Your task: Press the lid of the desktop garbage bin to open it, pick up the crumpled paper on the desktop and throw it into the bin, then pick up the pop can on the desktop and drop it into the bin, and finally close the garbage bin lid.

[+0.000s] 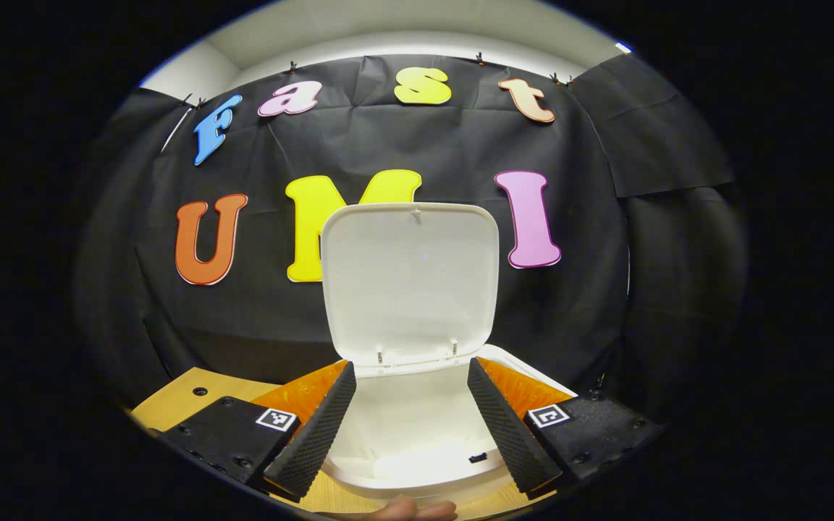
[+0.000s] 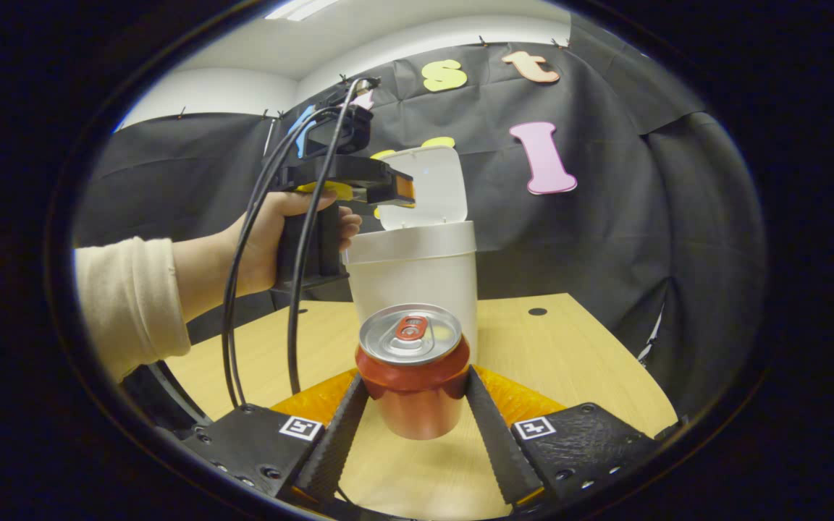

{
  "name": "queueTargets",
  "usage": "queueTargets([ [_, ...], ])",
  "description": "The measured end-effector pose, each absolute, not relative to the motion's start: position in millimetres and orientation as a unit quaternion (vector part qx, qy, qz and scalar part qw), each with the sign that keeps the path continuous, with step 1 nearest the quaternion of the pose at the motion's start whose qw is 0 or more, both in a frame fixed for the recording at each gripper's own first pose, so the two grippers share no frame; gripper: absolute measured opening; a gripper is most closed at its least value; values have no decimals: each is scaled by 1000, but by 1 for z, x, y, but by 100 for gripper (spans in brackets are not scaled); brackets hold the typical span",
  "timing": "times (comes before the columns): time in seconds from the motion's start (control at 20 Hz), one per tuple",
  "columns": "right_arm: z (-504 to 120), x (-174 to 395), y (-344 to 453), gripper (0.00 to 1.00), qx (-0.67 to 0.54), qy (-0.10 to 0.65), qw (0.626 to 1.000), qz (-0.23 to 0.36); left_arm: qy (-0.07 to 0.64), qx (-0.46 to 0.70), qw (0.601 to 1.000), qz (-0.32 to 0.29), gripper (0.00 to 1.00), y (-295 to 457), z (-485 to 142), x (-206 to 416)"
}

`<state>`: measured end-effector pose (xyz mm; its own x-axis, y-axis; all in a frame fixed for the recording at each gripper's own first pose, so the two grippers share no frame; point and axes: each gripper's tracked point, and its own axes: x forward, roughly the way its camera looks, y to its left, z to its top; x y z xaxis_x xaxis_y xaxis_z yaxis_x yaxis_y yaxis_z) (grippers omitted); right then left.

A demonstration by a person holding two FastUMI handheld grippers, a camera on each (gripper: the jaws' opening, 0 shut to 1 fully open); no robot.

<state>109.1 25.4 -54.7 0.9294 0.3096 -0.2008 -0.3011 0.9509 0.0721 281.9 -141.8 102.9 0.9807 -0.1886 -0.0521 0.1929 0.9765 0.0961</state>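
The white garbage bin (image 1: 417, 474) lies directly below my left gripper (image 1: 411, 367), whose fingers stand wide apart with nothing between them. The bin's lid (image 1: 410, 275) stands upright behind the opening. In the right gripper view a red pop can (image 2: 411, 376) with a silver top sits between the fingers of my right gripper (image 2: 415, 380), and both fingers press on its sides. Behind the can stands the bin (image 2: 417, 278) with its lid (image 2: 431, 184) raised. A hand holds the left gripper (image 2: 388, 189) just above the bin's rim, on its left.
The light wooden table (image 2: 576, 347) spreads around the bin, with small dark holes in its surface. A cream sleeve (image 2: 127, 304) and black cables (image 2: 243, 289) reach in from the left. A fingertip (image 1: 402, 511) shows at the bottom of the left gripper view.
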Motion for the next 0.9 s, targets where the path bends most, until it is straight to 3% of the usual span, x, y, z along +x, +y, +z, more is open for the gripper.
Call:
queueTargets([
  [0.4,-49,106,23,81,1,95,987,132,-8,76,992,-100,100,-75,119,251],
  [0.9,-35,102,17,81,-6,81,991,103,-9,33,999,-27,99,37,54,198],
])
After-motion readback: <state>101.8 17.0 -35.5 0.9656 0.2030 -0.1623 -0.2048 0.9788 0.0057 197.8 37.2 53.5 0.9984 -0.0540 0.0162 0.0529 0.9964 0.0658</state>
